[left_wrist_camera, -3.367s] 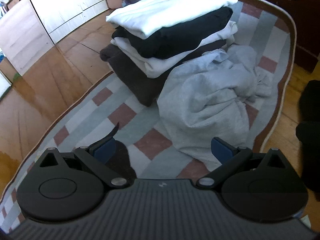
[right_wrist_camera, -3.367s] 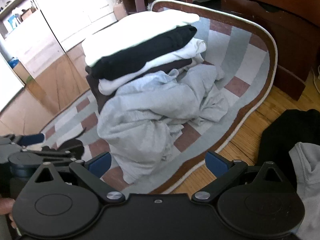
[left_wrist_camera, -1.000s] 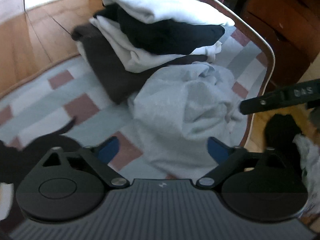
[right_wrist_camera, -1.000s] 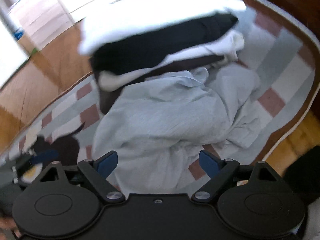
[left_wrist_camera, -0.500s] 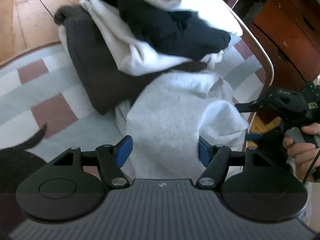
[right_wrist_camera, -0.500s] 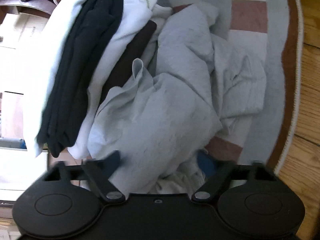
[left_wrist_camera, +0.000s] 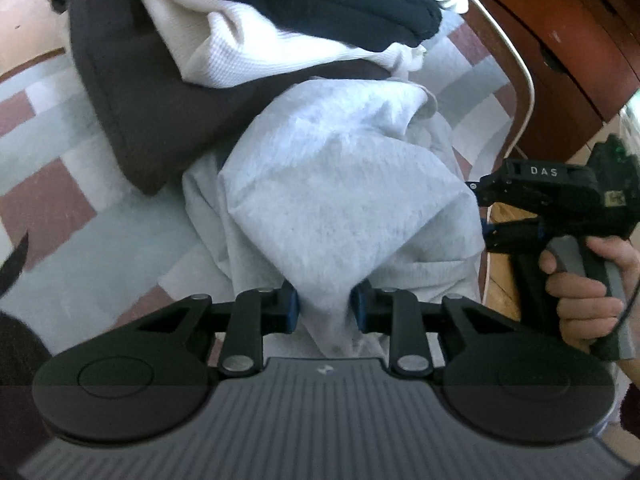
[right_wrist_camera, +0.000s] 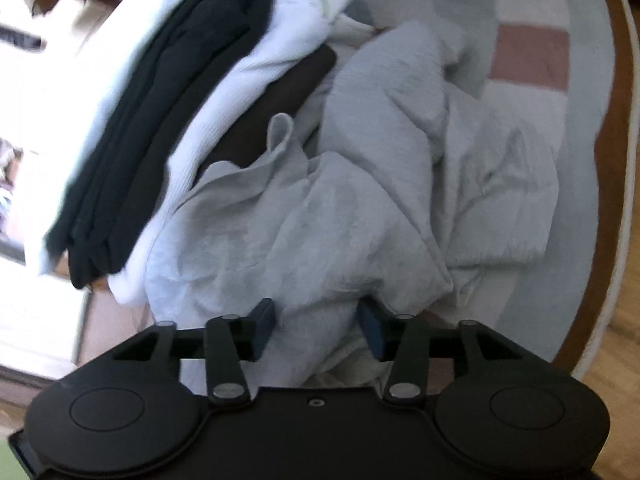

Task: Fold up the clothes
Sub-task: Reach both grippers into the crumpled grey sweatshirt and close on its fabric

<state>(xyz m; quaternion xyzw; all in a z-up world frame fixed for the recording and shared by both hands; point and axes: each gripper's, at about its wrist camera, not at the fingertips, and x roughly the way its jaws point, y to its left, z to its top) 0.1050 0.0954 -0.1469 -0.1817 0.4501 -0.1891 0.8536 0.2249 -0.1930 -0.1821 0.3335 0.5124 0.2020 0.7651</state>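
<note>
- Left wrist view: the left gripper (left_wrist_camera: pixel 325 307) sits low in the frame, its blue-padded jaws drawn in and pinching a bunched fold of the light grey garment (left_wrist_camera: pixel 336 200), which fills the centre of the frame.
- Behind it, in the upper half, leans a stack of folded clothes (left_wrist_camera: pixel 224 40): dark brown at the bottom, then white, then black.
- Everything lies on a checked rug (left_wrist_camera: pixel 48 184) of grey, white and rust squares.
- At the right edge a hand (left_wrist_camera: pixel 580 280) holds the right gripper (left_wrist_camera: pixel 486 216), its tips touching the garment's side.
- Right wrist view: the right gripper (right_wrist_camera: pixel 318 330) is at the bottom centre, jaws closed in on a wad of the grey garment (right_wrist_camera: pixel 360 208).
- The stack (right_wrist_camera: pixel 168 112) runs diagonally across the upper left, touching the garment.
- The rug's brown border (right_wrist_camera: pixel 612 160) curves down the right edge.
</note>
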